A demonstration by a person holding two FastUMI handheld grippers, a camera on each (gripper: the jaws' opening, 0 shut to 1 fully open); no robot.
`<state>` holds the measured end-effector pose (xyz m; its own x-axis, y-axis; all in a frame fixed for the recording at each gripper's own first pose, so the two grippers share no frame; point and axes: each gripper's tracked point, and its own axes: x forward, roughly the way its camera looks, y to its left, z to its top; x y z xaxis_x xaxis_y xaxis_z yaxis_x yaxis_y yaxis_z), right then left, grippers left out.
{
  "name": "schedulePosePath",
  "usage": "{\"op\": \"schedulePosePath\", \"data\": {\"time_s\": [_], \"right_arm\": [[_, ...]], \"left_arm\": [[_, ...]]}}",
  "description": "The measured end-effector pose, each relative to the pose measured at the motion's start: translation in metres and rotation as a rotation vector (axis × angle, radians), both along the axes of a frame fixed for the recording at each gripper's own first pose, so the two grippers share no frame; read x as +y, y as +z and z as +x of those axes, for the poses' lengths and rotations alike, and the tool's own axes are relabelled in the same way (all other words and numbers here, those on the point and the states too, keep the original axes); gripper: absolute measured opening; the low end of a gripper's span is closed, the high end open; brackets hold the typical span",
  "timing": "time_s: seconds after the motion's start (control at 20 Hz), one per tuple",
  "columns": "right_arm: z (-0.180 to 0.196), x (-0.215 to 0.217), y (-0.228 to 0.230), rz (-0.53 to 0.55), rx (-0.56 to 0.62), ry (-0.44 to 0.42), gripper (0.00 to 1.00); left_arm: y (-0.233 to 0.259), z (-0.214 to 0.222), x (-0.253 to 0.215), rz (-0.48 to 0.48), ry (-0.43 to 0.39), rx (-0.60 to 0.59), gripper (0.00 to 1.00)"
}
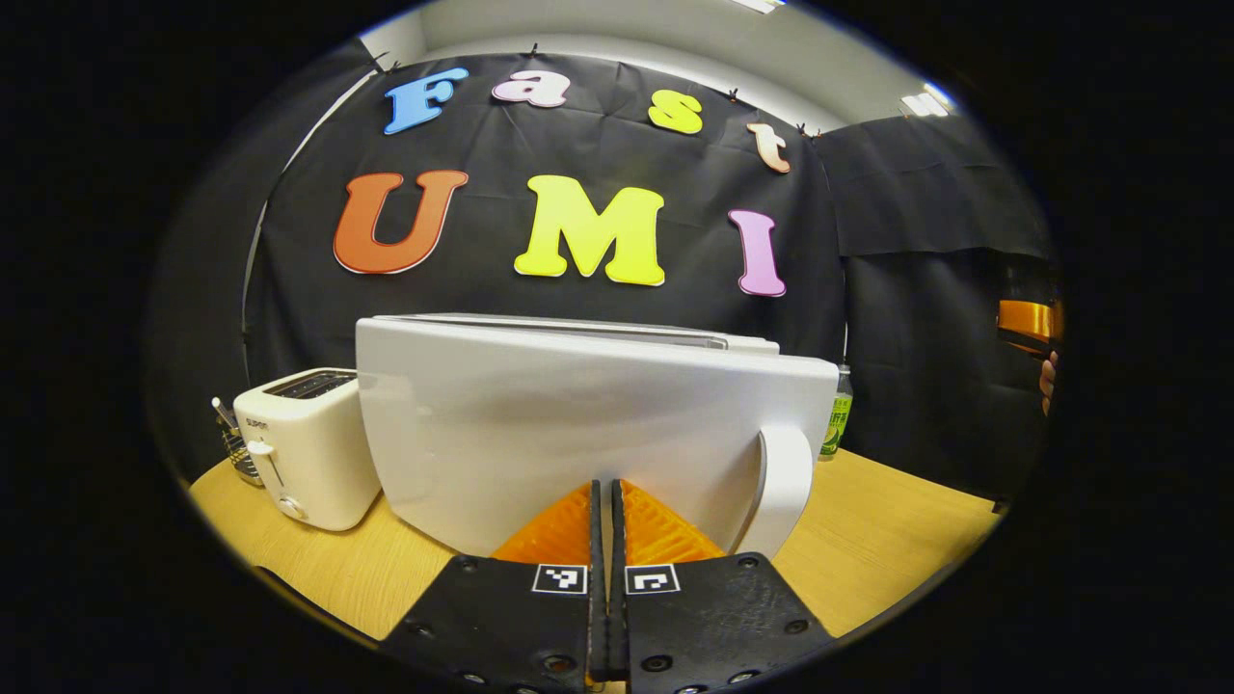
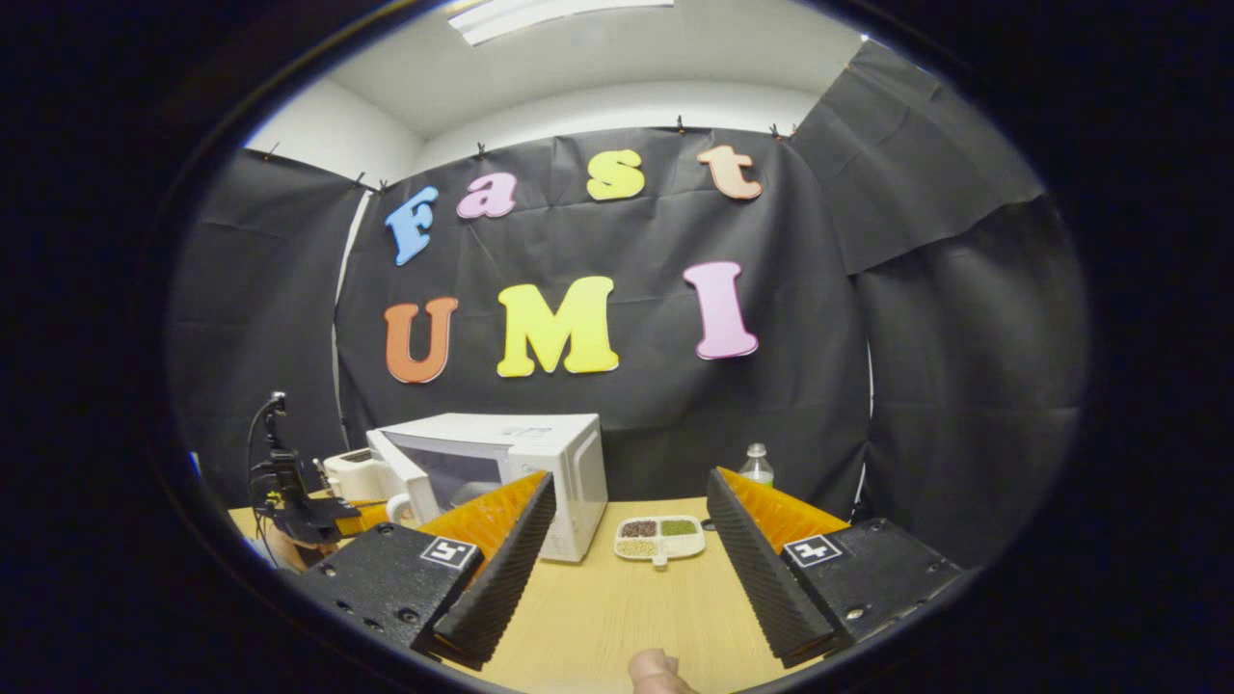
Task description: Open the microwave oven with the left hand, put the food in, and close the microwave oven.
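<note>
In the left gripper view the left tongs point level at the swung-out microwave door, fingers nearly pressed together with only a thin slit between them, gripping nothing, just left of the door's curved handle. A white toaster stands to the left on the counter; its small label is too blurred to read. In the right gripper view the right tongs are spread wide and empty, low over the counter. Beyond them the microwave oven stands with its door ajar, and the divided food tray lies just right of it, near a bottle.
</note>
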<state>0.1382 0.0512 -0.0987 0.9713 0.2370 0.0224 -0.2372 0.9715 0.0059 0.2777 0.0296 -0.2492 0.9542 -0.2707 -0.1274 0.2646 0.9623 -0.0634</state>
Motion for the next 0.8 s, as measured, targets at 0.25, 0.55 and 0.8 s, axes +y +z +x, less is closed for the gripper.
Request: {"op": "schedulePosePath", "data": {"time_s": [0.25,0.55,0.8], "right_arm": [[0.017,-0.012,-0.011,0.016,0.01,0.002,1.0],[0.033,-0.017,-0.027,0.029,0.034,0.012,1.0],[0.035,-0.018,-0.033,0.003,0.034,0.01,1.0]], "left_arm": [[-0.001,0.04,-0.026,0.03,-0.002,-0.013,0.0],[-0.002,0.089,-0.042,0.007,0.034,-0.016,0.0],[-0.002,0.108,-0.042,-0.01,0.074,-0.024,0.0]]}}
